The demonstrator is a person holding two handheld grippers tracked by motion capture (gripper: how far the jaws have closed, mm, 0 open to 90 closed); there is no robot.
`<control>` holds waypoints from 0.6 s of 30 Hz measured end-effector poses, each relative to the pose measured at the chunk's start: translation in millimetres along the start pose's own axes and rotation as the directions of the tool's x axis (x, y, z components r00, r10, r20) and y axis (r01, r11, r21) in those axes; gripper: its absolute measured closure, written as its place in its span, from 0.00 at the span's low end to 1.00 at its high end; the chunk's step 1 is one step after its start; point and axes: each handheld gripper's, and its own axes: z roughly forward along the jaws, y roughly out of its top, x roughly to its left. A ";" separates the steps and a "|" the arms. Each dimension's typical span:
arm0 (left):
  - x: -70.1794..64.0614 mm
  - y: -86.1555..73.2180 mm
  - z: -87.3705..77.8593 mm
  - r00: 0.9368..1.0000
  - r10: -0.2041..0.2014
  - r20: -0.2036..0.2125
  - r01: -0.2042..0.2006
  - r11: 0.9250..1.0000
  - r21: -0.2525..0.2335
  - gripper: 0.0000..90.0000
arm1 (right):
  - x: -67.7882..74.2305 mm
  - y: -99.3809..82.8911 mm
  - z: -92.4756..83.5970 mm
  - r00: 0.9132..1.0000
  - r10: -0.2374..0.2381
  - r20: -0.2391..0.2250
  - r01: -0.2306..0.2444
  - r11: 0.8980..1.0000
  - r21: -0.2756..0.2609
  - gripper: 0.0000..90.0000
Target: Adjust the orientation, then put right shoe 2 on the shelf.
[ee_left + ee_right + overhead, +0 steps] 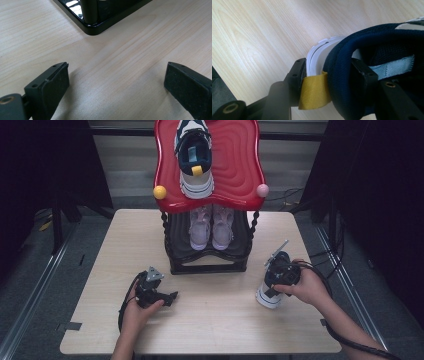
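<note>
A navy and white sneaker (266, 299) stands on the wooden table (210, 330) at the right. My right gripper (274, 287) is shut on its heel. In the right gripper view, one jaw lies outside against the white heel and the yellow pull tab (314, 92). The other jaw sits inside the padded navy collar (367, 42), so the right gripper (330, 68) pinches the heel wall. My left gripper (170, 297) rests low at the table's front left, open. The left gripper (115, 75) has bare wood between its jaws.
A black shoe rack (207, 265) stands at the table's middle back, its base corner (95, 26) just ahead of the left jaws. Its red top shelf (240, 165) carries a matching navy sneaker (195, 160). A pink pair (211, 227) sits on the lower shelf.
</note>
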 end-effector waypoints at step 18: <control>-0.1 0.1 -0.1 1.000 -0.001 -0.001 0.001 1.000 0.001 0.06 | -5.3 5.7 8.2 1.000 -0.004 -0.014 0.006 0.997 0.077 0.60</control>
